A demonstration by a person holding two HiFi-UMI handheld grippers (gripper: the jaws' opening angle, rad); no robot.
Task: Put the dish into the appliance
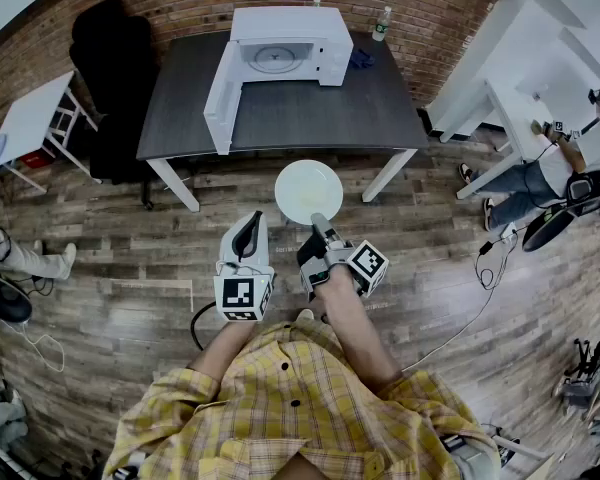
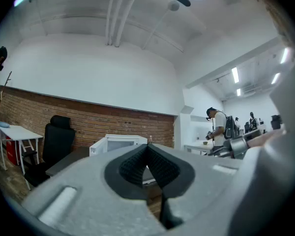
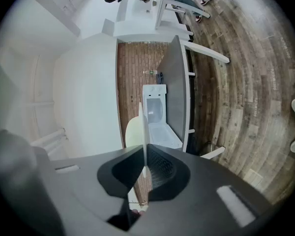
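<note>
A white round dish is held level over the wooden floor, in front of the dark table. My right gripper is shut on its near rim; in the right gripper view the dish shows edge-on between the pads, with the gripper rolled on its side. The white microwave stands at the back of the table with its door swung open to the left. My left gripper is beside the right one, holding nothing, its jaws closed together.
A black office chair stands left of the table, a small white table farther left. A bottle and a blue cloth lie right of the microwave. White desks and a seated person are at right. Cables trail on the floor.
</note>
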